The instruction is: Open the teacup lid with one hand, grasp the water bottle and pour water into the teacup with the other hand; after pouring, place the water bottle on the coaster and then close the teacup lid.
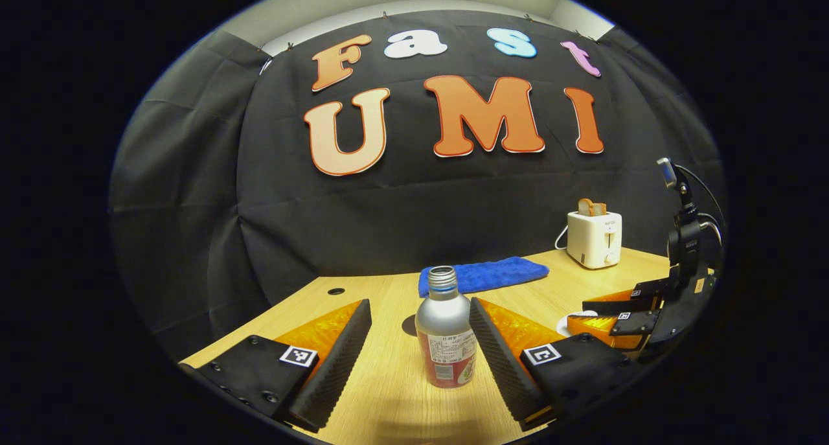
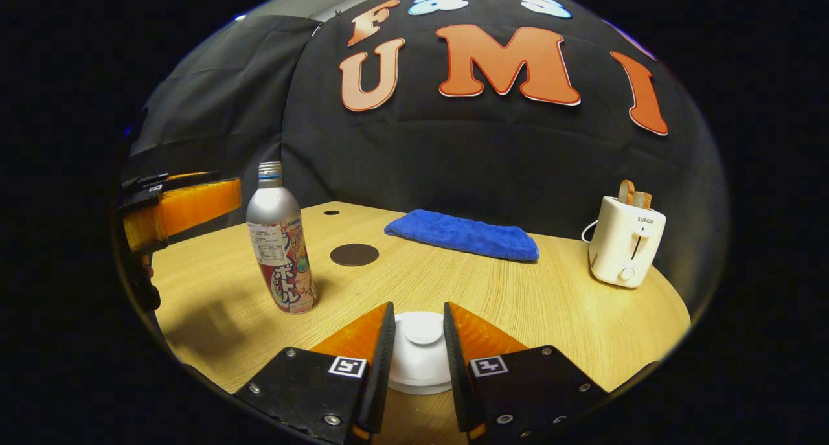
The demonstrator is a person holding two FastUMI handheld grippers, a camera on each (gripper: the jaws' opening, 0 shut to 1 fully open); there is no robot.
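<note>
The white round teacup lid [image 2: 421, 351] with its raised central knob sits between the fingers of my right gripper [image 2: 420, 341]; the two fingers stand on either side of the knob, close to it, though I cannot tell whether they press on it. In the left gripper view that same gripper [image 1: 599, 315] shows at the right edge of the table, over the white lid [image 1: 573, 319].

The silver metal water bottle [image 1: 445, 335], uncapped, with a red printed label, stands upright on the table between the fingers of my left gripper [image 1: 421, 341], which are spread wide with a gap to the bottle on each side. In the right gripper view the bottle [image 2: 280, 241] stands at the left, with my left gripper [image 2: 178, 205] beside its upper part.

The dark round coaster [image 2: 354, 254] lies flat just behind the bottle, bare. Farther back lies a folded blue cloth [image 2: 463, 234]. At the far right stands a white toaster [image 2: 623, 241] with bread slices in its slots. All of it rests on the light wooden table [image 2: 518, 302].
</note>
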